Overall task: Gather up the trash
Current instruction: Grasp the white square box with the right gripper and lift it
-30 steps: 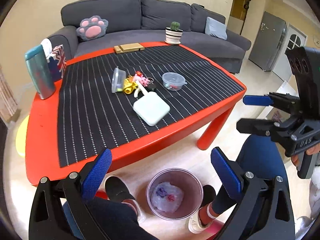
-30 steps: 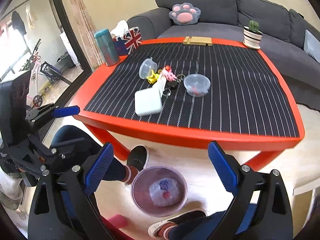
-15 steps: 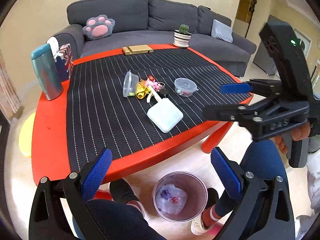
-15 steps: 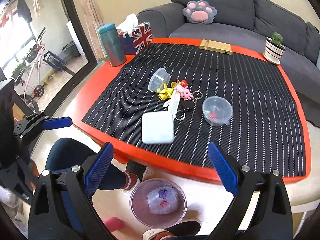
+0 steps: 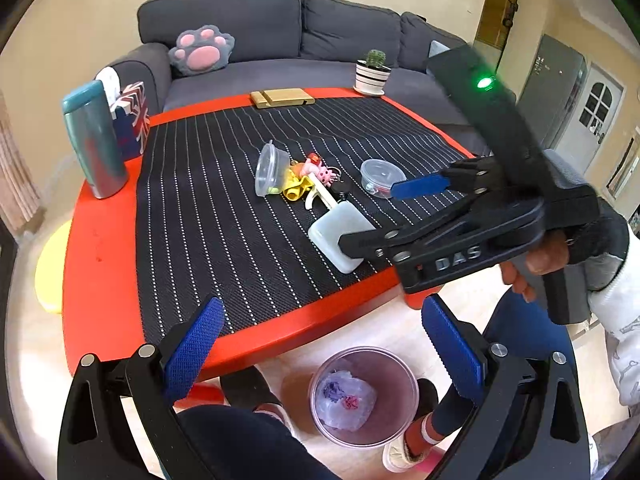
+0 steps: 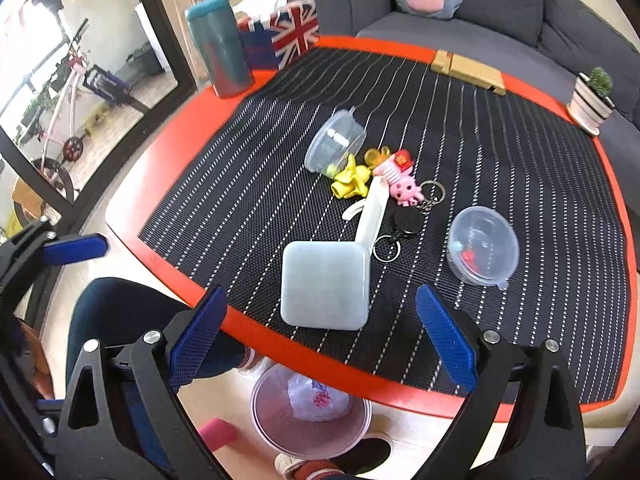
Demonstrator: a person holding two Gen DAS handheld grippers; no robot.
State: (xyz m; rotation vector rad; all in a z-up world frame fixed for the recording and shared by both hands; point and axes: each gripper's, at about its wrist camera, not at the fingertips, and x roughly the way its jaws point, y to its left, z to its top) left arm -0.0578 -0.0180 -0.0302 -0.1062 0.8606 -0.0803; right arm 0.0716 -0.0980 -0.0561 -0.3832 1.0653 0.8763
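Note:
A pile lies mid-mat on the red table (image 6: 280, 344): a tipped clear cup (image 6: 335, 145), a yellow balloon scrap (image 6: 353, 181), a pink pig keychain (image 6: 406, 188), a pale square box (image 6: 325, 283) with a white strip, and a lidded clear tub (image 6: 482, 245). A pink bin (image 6: 308, 412) with a crumpled bag stands on the floor below the table edge. My right gripper (image 6: 320, 332) is open and empty, just short of the square box; it also shows in the left wrist view (image 5: 376, 216). My left gripper (image 5: 320, 350) is open and empty above the bin (image 5: 364, 396).
A teal tumbler (image 6: 218, 46) and a Union Jack tissue box (image 6: 286, 36) stand at the table's far left corner. A wooden block (image 6: 468, 70) and a potted cactus (image 6: 592, 98) sit at the far edge. A grey sofa (image 5: 256, 36) is behind. The person's legs and feet flank the bin.
My right gripper has moved forward over the table edge toward the square box. My left gripper has barely moved and stays open near the bin.

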